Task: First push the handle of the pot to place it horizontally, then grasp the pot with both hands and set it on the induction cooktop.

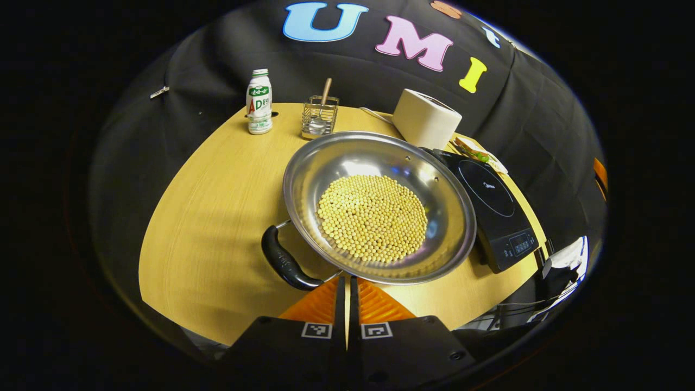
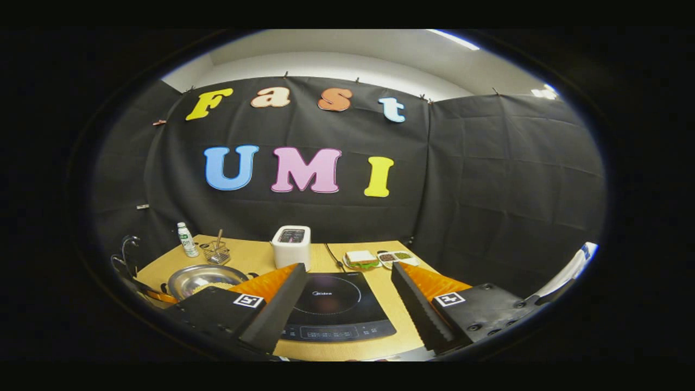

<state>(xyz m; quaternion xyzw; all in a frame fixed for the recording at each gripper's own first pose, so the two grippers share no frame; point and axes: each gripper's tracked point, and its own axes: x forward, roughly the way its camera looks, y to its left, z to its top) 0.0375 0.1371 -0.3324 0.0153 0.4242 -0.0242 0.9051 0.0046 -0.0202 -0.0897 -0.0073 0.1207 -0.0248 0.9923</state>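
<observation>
Left gripper, jaws closed on nothing, nearing pot handle; pot sitting beside induction cooktop. Right gripper hanging wide open above cooktop. Risk: hard shove sliding pot, spilling beans.

in the left gripper view the pot covers the near-left corner of the induction cooktop, and the left tool hides a small part of the pot's near rim. in the right gripper view the right tool covers the cooktop's left edge and part of the pot. the plates behind are too small to tell the food.
</observation>
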